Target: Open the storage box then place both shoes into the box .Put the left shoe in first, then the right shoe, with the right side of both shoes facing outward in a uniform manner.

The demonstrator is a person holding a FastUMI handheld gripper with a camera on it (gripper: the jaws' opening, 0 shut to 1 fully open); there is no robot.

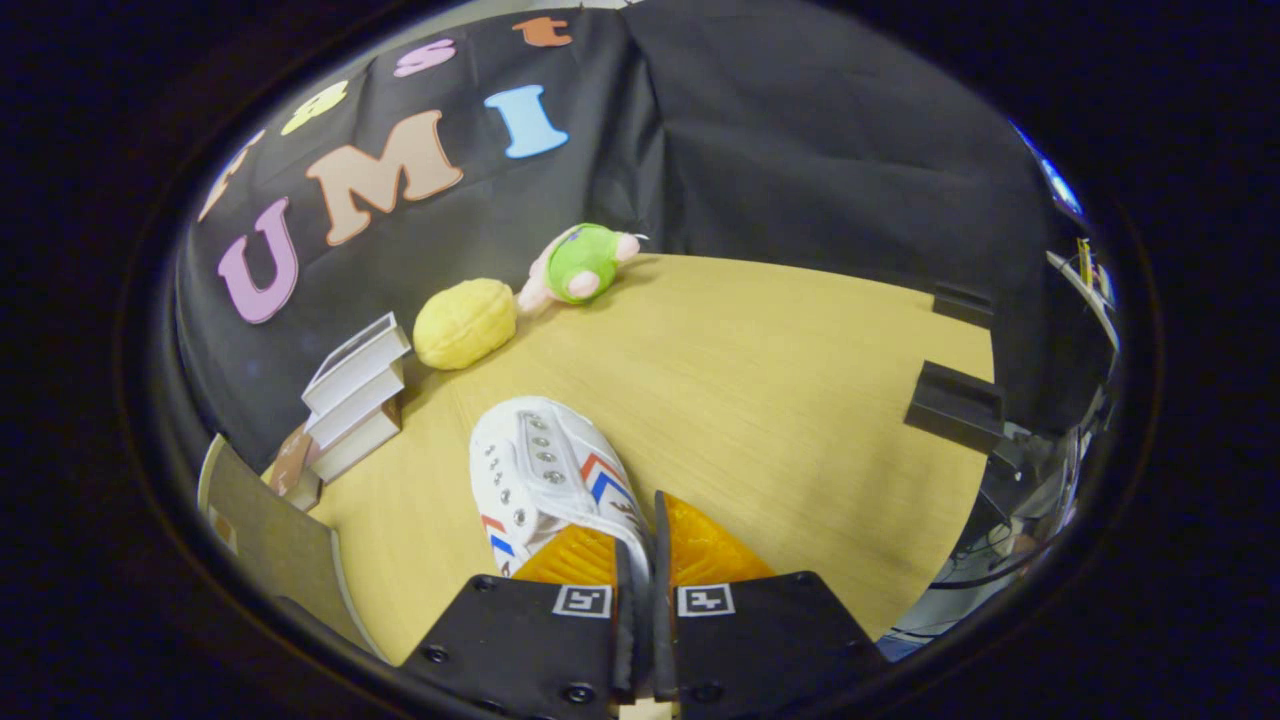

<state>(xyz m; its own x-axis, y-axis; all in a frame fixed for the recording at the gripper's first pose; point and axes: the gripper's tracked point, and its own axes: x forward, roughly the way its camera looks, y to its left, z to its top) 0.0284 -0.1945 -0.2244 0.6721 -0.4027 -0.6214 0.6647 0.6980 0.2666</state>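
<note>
Gripper view: jaws nearly closed, apparently pinching the white shoe by its collar; wooden table beneath.

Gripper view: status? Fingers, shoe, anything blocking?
Gripper shut on white shoe, fingers pinching its heel collar. Shoe toe points toward yellow plush. Books stacked beside it, green plush beyond. Wooden table ahead bare.

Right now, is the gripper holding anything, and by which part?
Yes: the gripper is shut on the white canvas shoe with red and blue chevrons, both fingers pinching its heel collar.
</note>
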